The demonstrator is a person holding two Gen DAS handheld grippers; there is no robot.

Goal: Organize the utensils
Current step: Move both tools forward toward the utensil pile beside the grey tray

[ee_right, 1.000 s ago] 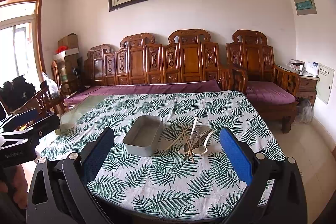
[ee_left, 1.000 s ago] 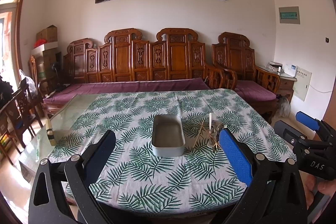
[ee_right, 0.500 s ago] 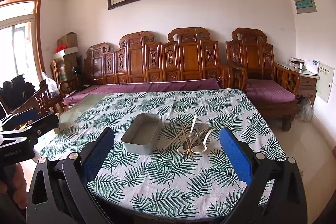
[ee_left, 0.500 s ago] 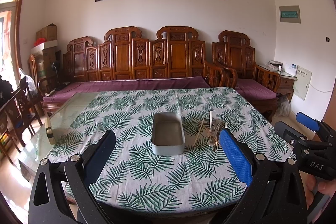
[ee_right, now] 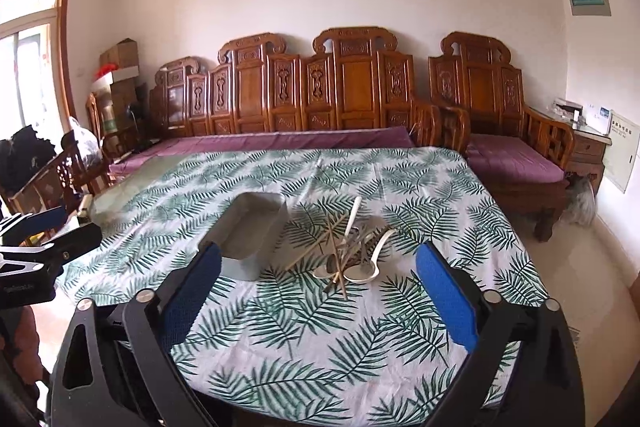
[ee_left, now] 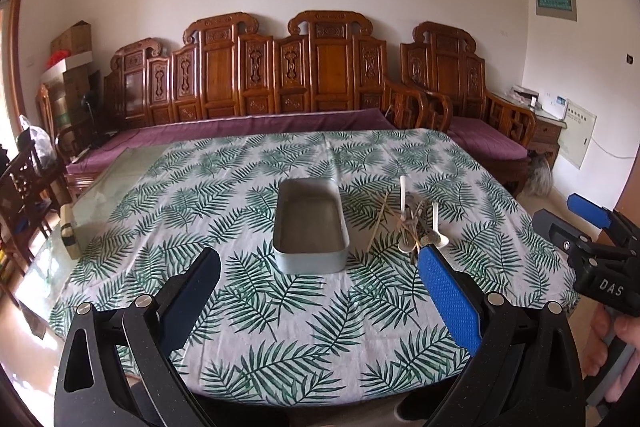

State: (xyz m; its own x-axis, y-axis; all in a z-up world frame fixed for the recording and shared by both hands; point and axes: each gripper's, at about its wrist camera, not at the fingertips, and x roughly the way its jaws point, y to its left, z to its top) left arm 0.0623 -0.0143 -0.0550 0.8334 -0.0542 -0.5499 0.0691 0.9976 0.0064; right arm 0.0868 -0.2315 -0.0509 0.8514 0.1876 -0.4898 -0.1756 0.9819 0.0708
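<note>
A grey rectangular tin [ee_left: 310, 225] stands empty on the leaf-print tablecloth; it also shows in the right wrist view [ee_right: 250, 235]. To its right lies a jumbled pile of utensils [ee_left: 414, 227] with white spoons, wooden chopsticks and metal pieces, seen in the right wrist view too [ee_right: 348, 253]. My left gripper [ee_left: 316, 291] is open and empty, above the table's near edge, short of the tin. My right gripper [ee_right: 318, 291] is open and empty, short of the pile. Each gripper shows at the edge of the other's view.
The table [ee_left: 256, 179] has bare glass at its left end [ee_left: 104, 195]. A carved wooden bench with purple cushions [ee_left: 248, 123] runs behind it, an armchair [ee_left: 480, 131] at the right and wooden chairs [ee_left: 28, 179] at the left.
Both grippers have moved forward and tilted down a little, so the tin and the utensil pile look closer. Both stay open.
</note>
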